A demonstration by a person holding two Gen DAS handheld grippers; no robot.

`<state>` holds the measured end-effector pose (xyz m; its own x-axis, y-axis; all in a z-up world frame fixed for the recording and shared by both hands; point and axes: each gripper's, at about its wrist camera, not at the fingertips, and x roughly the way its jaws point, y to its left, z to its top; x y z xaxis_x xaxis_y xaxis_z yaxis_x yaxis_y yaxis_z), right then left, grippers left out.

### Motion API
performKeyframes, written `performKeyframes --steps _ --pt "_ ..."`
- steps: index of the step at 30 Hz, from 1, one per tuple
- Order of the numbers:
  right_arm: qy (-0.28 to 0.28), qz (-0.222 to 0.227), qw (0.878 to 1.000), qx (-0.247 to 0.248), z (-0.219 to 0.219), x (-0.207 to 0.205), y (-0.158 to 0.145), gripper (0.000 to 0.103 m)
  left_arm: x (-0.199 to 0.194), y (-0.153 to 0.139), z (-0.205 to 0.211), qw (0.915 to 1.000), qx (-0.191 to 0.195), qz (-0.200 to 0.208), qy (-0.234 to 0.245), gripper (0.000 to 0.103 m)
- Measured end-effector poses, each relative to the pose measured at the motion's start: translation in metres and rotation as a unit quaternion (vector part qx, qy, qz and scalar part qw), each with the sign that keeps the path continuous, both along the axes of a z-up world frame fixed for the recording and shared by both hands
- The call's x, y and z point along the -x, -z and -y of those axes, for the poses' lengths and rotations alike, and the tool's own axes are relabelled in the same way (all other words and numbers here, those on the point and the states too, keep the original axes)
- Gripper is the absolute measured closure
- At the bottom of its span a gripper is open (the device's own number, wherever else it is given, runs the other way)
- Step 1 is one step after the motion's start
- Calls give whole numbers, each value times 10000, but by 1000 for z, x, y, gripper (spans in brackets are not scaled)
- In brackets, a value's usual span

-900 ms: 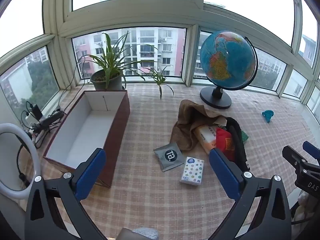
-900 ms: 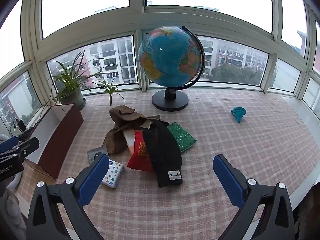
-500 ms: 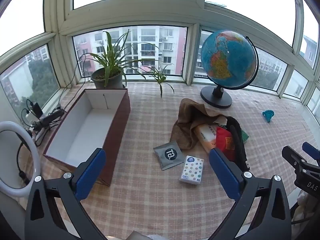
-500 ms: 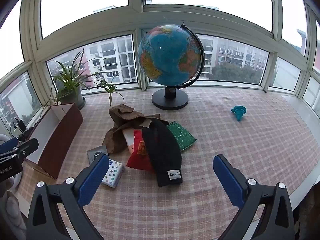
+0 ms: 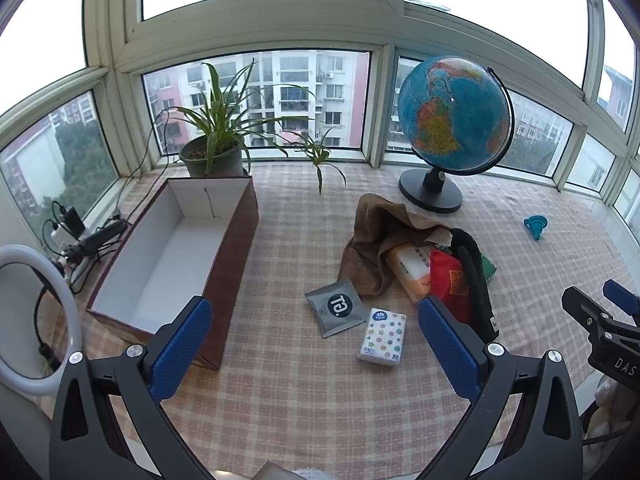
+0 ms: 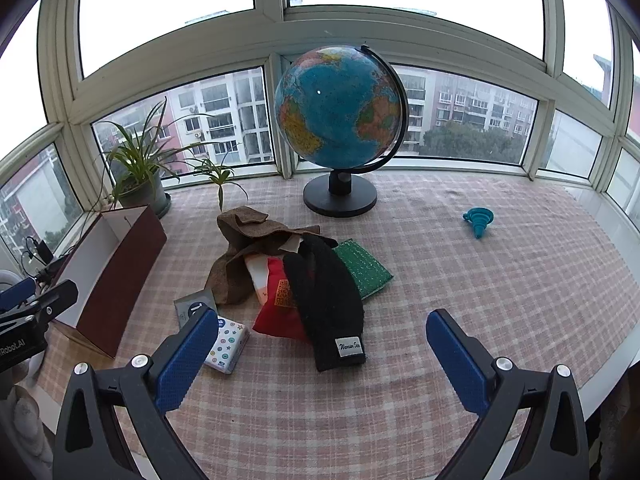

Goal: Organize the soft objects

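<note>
A pile of soft things lies mid-table: a brown cloth [image 5: 374, 236] [image 6: 240, 256], a black knit hat [image 6: 326, 300] [image 5: 474, 276], a red pouch [image 6: 276, 308] [image 5: 450, 280], a green sponge cloth [image 6: 362, 266], a pale orange packet [image 5: 412, 270], a grey sachet [image 5: 336, 306] and a patterned tissue pack [image 5: 382, 336] [image 6: 226, 348]. An open brown box [image 5: 176, 256] [image 6: 110, 276] with a white inside stands at the left. My left gripper [image 5: 312, 344] is open and empty, above the near table. My right gripper [image 6: 320, 356] is open and empty, just in front of the hat.
A globe [image 5: 454, 120] [image 6: 340, 120] and a potted plant [image 5: 214, 148] [image 6: 140, 176] stand by the windows. A teal funnel [image 6: 478, 220] [image 5: 536, 226] lies at the right. A ring light [image 5: 36, 320] and cables [image 5: 88, 236] sit at the far left.
Both grippers have shifted only slightly; the left view has tilted up a little. Nothing on the table has moved.
</note>
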<state>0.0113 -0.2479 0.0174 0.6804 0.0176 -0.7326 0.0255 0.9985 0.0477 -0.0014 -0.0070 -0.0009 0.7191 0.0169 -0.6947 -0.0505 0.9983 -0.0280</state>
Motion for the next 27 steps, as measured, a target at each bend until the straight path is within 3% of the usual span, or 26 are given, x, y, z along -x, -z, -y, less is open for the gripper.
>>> performKeyframes --steps 27 --pt "4 -72 10000 -17 -2 0 4 0 -1 -3 -2 10000 -33 -7 14 0"
